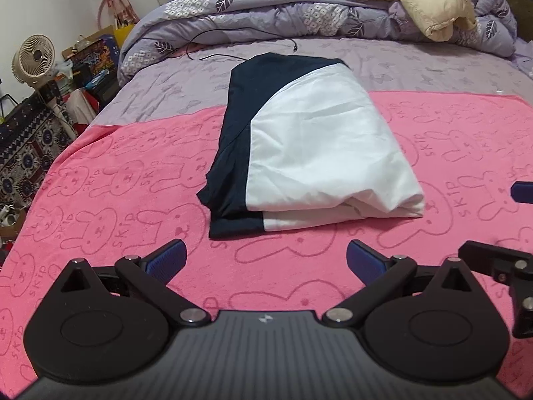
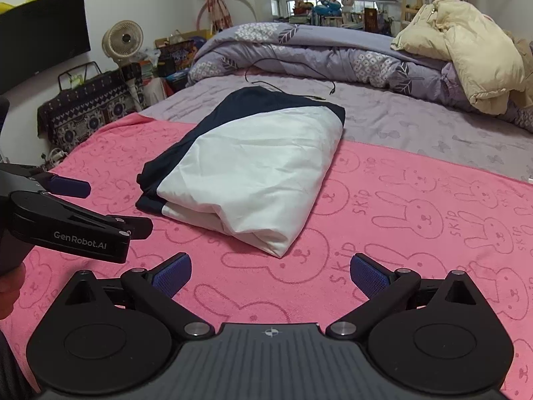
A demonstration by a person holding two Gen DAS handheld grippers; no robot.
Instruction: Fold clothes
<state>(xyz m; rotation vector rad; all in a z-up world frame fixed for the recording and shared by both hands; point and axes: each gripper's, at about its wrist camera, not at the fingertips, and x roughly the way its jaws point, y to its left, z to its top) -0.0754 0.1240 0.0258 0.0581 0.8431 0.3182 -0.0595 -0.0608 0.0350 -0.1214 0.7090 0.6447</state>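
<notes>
A folded navy-and-white shirt (image 1: pixel 309 153) lies on the pink bunny-print towel (image 1: pixel 116 206) spread over the near part of the bed (image 1: pixel 433 66). The left gripper (image 1: pixel 266 260) and right gripper (image 2: pixel 271 275) hang just near of it, both with fingers spread wide apart, gripping nothing. A lilac duvet (image 2: pixel 299 53) is heaped at the far end.
</notes>
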